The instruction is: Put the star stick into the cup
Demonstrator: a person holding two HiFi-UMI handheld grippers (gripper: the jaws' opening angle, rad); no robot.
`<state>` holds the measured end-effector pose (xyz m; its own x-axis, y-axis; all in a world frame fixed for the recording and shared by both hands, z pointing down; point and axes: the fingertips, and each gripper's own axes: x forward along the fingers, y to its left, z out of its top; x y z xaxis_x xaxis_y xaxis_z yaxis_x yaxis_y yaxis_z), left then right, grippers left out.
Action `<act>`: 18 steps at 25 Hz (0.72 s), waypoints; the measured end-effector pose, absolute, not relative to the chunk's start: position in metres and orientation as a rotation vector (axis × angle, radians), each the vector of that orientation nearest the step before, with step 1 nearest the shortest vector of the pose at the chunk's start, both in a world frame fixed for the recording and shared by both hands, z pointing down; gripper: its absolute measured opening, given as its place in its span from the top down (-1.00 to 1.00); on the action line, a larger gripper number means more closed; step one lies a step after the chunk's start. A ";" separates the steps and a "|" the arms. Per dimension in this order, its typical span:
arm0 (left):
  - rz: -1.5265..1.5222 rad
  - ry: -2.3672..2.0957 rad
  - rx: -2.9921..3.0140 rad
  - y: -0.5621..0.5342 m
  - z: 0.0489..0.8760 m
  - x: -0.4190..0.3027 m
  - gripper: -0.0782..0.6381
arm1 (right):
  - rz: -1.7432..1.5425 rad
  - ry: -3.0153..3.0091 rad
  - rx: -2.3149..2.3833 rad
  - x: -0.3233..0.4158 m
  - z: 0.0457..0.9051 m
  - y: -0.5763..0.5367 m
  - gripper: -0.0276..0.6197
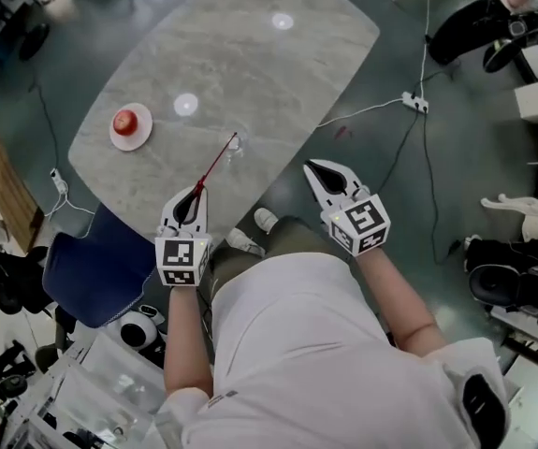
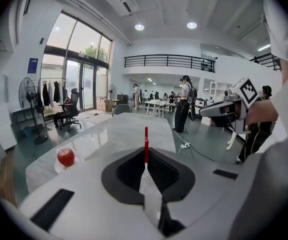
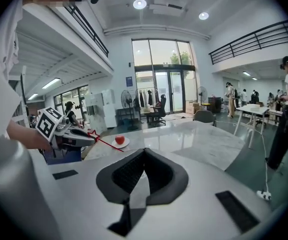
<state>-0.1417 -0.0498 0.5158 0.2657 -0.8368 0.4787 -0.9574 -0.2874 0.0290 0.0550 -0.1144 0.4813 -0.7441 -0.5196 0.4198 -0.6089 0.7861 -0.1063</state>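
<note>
Gripping the thin red star stick (image 1: 216, 163) between shut jaws, our left gripper (image 1: 196, 193) holds it slanting over the near edge of the oval grey marble table (image 1: 278, 82), tip at a clear cup (image 1: 235, 150); our right gripper (image 1: 320, 173) is closed, empty.

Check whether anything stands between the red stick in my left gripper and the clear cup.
Nothing visible does. The left gripper holds the stick, whose far end is at the cup. The apple sits well off to the left.
</note>
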 end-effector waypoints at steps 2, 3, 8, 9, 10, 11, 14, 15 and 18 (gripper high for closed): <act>0.572 -1.617 2.242 -0.056 0.523 -0.141 0.74 | 0.340 -2.588 0.902 0.063 0.482 -0.112 0.88; 0.587 -1.606 2.245 -0.059 0.526 -0.140 0.74 | 0.339 -2.580 0.923 0.067 0.482 -0.111 0.88; 0.690 -1.559 2.261 -0.072 0.541 -0.132 0.74 | 0.350 -2.546 1.011 0.089 0.483 -0.111 0.88; 0.719 -1.548 2.263 -0.074 0.544 -0.129 0.74 | 0.356 -2.541 1.023 0.094 0.484 -0.112 0.88; 0.744 -1.539 2.262 -0.076 0.547 -0.127 0.74 | 0.362 -2.538 1.032 0.098 0.484 -0.113 0.88; 0.764 -1.531 2.258 -0.077 0.549 -0.125 0.74 | 0.365 -2.536 1.038 0.101 0.484 -0.115 0.88; 0.794 -1.522 2.243 -0.078 0.556 -0.121 0.74 | 0.366 -2.532 1.046 0.110 0.485 -0.119 0.88; 0.802 -1.520 2.238 -0.079 0.558 -0.120 0.74 | 0.366 -2.530 1.048 0.112 0.485 -0.122 0.88; 0.835 -1.518 2.224 -0.083 0.565 -0.120 0.74 | 0.362 -2.531 1.046 0.113 0.485 -0.130 0.88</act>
<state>-0.1202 -0.0831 0.5650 0.2641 -0.7340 0.6257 -0.9216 -0.3833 -0.0607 0.1128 -0.1304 0.4854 -0.6524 -0.6208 0.4347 -0.7178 0.6902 -0.0915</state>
